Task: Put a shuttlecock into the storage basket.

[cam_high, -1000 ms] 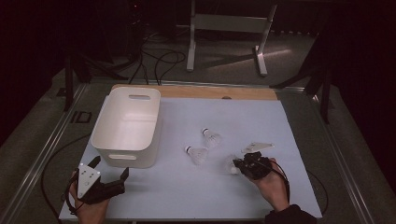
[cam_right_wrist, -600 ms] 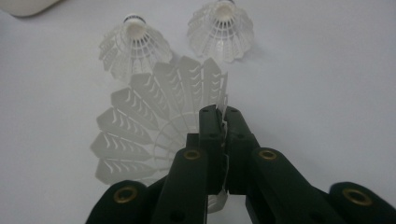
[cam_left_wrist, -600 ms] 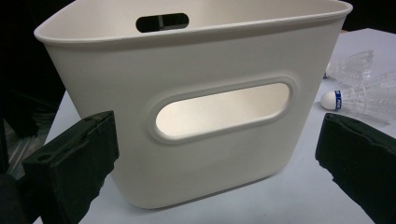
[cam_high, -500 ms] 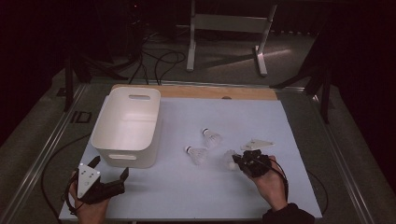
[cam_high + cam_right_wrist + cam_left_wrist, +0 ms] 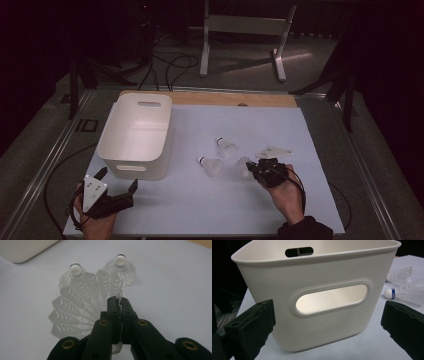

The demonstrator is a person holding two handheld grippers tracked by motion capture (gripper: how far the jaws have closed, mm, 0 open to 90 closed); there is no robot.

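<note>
Right gripper [image 5: 119, 305] has its jaws pinched on the feather skirt of a white shuttlecock [image 5: 82, 312], which lies on the pale worktop [image 5: 210, 210] just beside two other shuttlecocks [image 5: 212, 165]. Left gripper [image 5: 117, 186] hovers at the near left corner, jaws spread wide and holding nothing, facing the white bin [image 5: 317, 302].

My right gripper [image 5: 119, 305] pinches the feather skirt of a white shuttlecock [image 5: 80, 312]; two more [image 5: 212, 165] [image 5: 227, 147] lie just beside it.
</note>
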